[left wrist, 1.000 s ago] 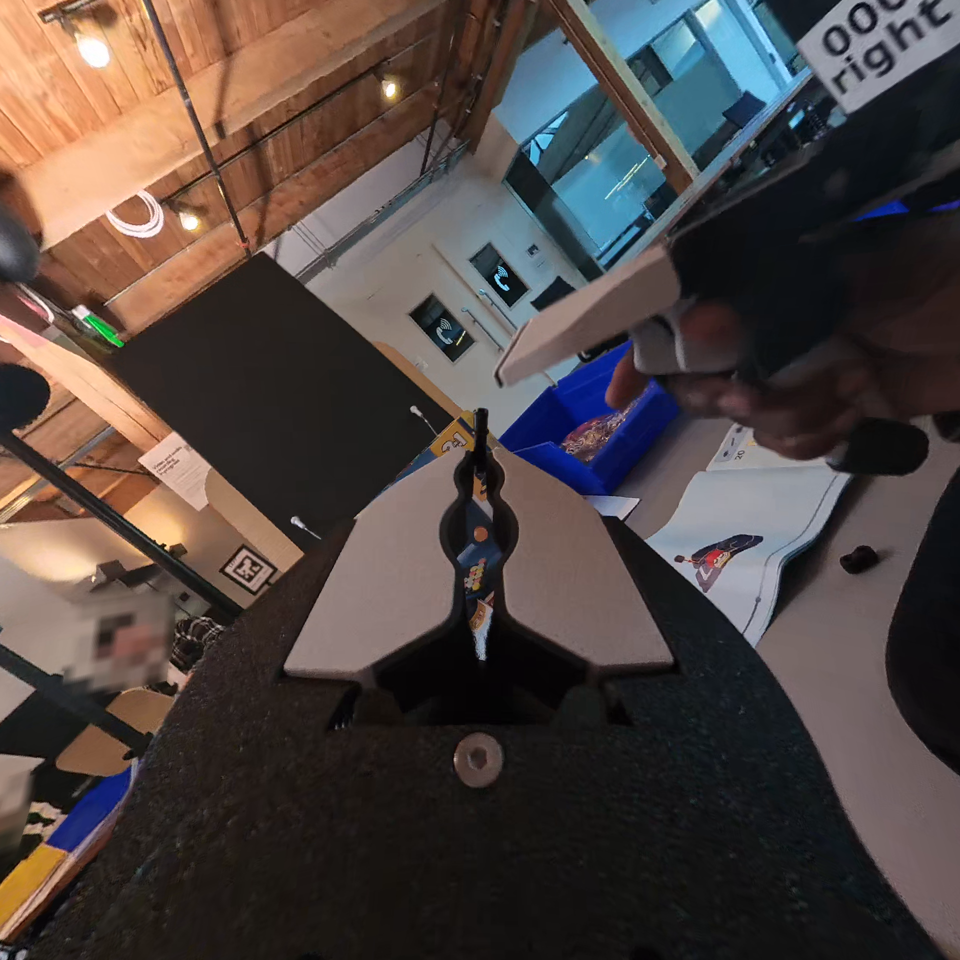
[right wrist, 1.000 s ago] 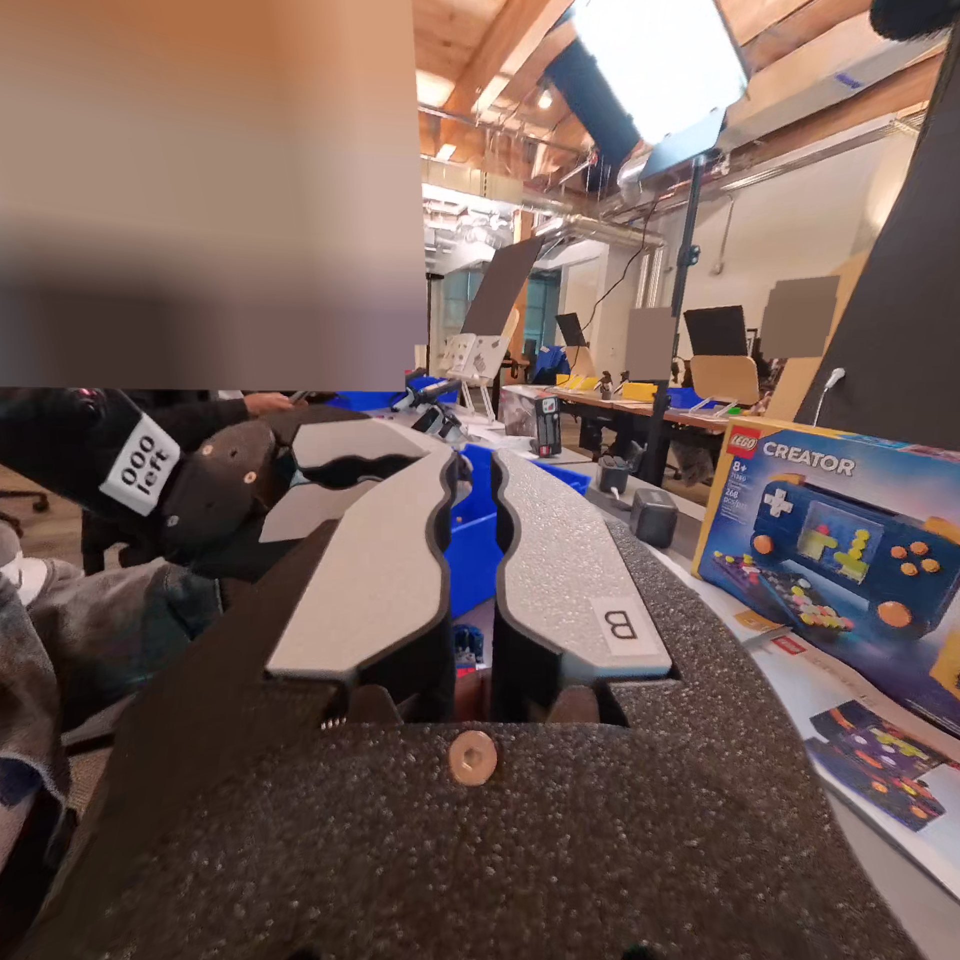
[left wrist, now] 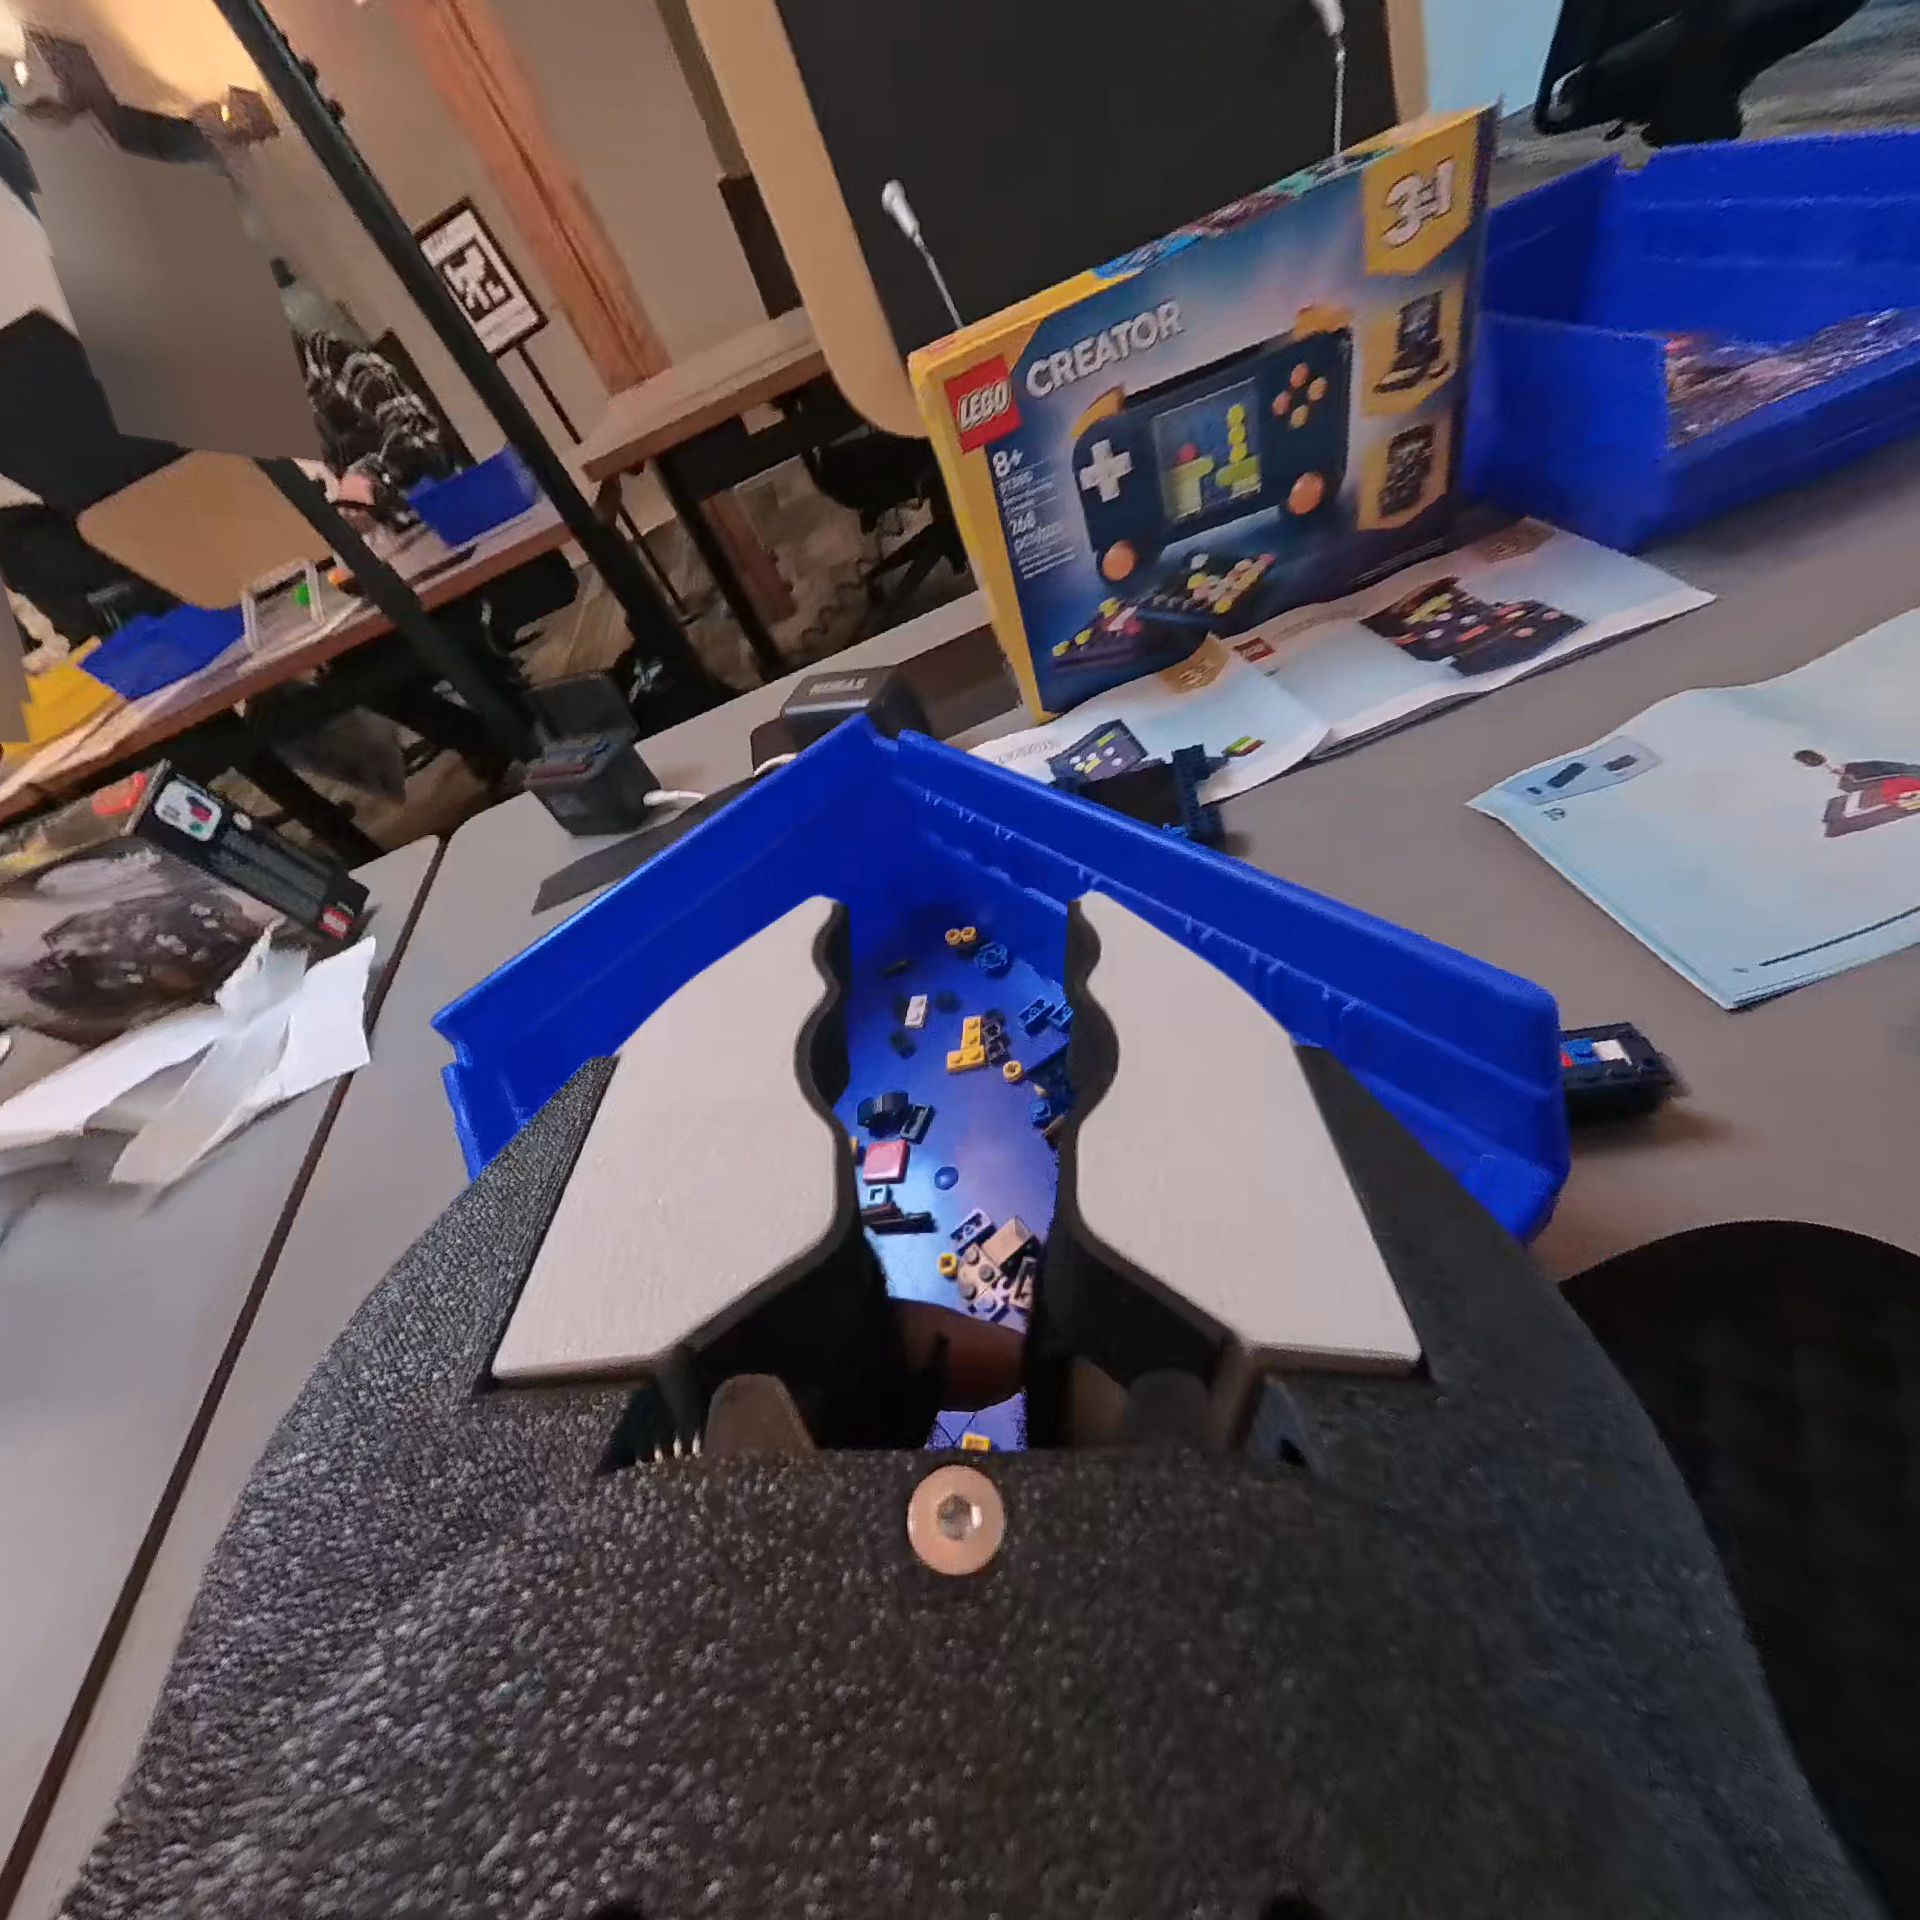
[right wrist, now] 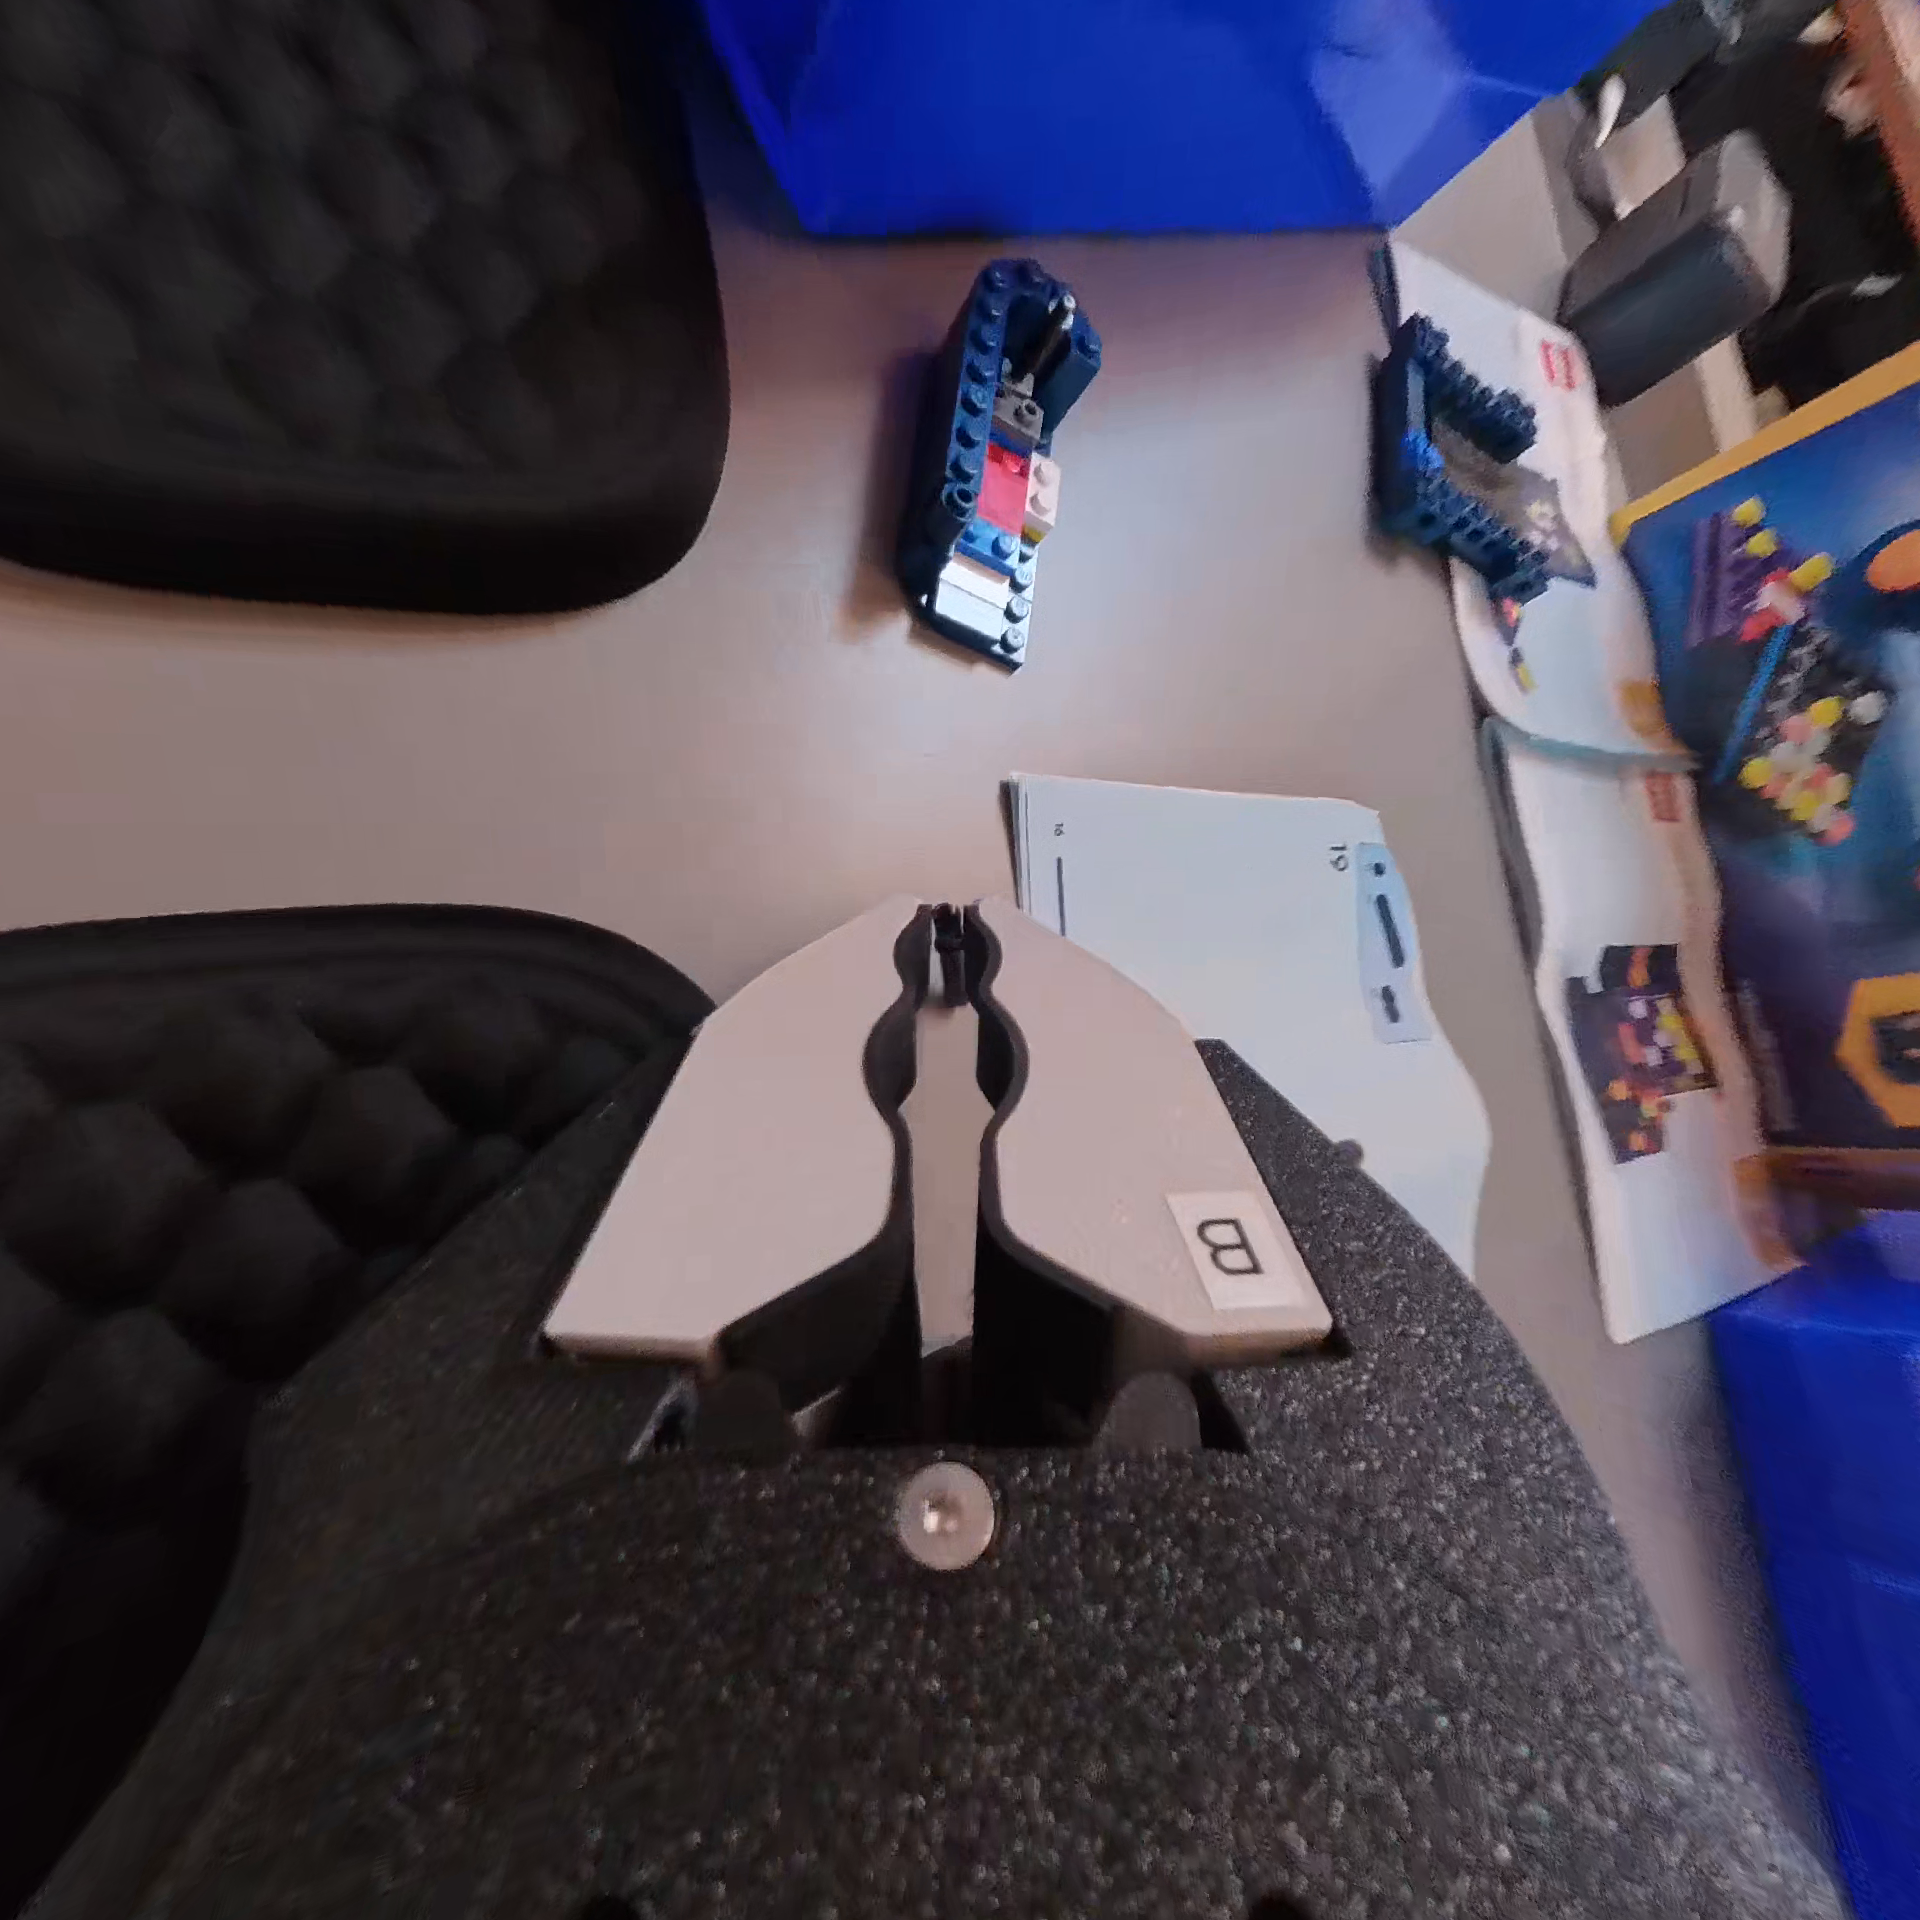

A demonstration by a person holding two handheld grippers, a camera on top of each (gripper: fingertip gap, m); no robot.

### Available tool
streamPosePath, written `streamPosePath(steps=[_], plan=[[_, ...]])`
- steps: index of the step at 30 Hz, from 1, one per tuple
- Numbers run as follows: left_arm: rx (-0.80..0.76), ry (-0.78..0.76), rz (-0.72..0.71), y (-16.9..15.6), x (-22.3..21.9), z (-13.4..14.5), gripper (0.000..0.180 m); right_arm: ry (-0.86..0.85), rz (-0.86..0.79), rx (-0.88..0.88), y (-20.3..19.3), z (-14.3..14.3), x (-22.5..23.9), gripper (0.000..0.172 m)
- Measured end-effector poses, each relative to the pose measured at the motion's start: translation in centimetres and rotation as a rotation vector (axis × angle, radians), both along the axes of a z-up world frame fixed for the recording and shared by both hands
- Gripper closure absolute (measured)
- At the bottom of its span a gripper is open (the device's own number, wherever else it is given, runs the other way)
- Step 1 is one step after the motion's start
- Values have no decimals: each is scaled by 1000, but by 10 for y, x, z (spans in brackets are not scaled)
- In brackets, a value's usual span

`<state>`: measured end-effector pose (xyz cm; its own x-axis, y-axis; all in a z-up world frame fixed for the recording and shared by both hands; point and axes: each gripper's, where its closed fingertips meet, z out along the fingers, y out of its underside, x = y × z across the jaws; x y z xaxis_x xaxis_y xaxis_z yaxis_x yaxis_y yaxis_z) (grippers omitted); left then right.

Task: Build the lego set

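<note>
My left gripper (left wrist: 951,914) is open and empty, hovering over a blue bin (left wrist: 1195,862) that holds several small loose bricks (left wrist: 971,1044) in yellow, black, blue and red. My right gripper (right wrist: 945,920) is shut on a small thin black piece (right wrist: 948,956) pinched at its fingertips, above the grey table. A partly built dark blue brick model (right wrist: 997,468) with red and white parts lies on the table ahead of it. It also shows in the left wrist view (left wrist: 1610,1055), to the right of the bin.
A toy brick box (left wrist: 1216,416) stands behind the bin, with open instruction booklets (left wrist: 1745,862) beside it. A light blue booklet (right wrist: 1226,904) lies right of my right gripper. Another dark blue build (right wrist: 1455,447), a second blue bin (left wrist: 1714,343) and black padded cases (right wrist: 312,291) are nearby. The tips of one gripper are about 25 cm away from the tips of the other.
My left gripper was shut on a thin black piece held up in the air; it has opened and swung down over the bin. My right gripper has closed on a small black piece and turned toward the table.
</note>
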<state>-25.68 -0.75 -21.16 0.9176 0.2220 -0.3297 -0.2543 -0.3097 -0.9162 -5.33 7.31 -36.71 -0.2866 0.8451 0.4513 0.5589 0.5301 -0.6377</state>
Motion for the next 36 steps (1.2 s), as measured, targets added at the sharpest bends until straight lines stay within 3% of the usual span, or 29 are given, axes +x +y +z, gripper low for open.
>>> streamPosePath(steps=[7, 16, 22, 25, 28, 30, 33, 34, 36], plan=[[-104, -43, 5, 11, -8, -25, 134, 20, -6, -6, 3, 0, 0, 157], [-542, 6, -104, 14, -7, -70, 132, 47, 10, -22, 0, 4, 0, 136], [-474, 19, -113, 21, -8, -61, 145, 114, -30, -51, 3, 19, 4, 131], [-458, 36, -62, 21, -16, -60, 145, 203, -174, -57, 34, 39, 30, 135], [-416, 46, -6, 24, -25, -55, 147, 327, -561, -72, 115, 50, 91, 164], [-377, 53, 32, 28, -30, -48, 148, 294, -834, -111, 162, 33, 140, 166], [-321, 72, 74, 39, -36, -38, 149, 85, -904, -250, 168, -10, 157, 157], [-312, 79, 87, 43, -37, -36, 149, 89, -885, -277, 162, -12, 152, 171], [-305, 94, 104, 52, -39, -35, 149, 59, -887, -241, 156, -13, 150, 171]])
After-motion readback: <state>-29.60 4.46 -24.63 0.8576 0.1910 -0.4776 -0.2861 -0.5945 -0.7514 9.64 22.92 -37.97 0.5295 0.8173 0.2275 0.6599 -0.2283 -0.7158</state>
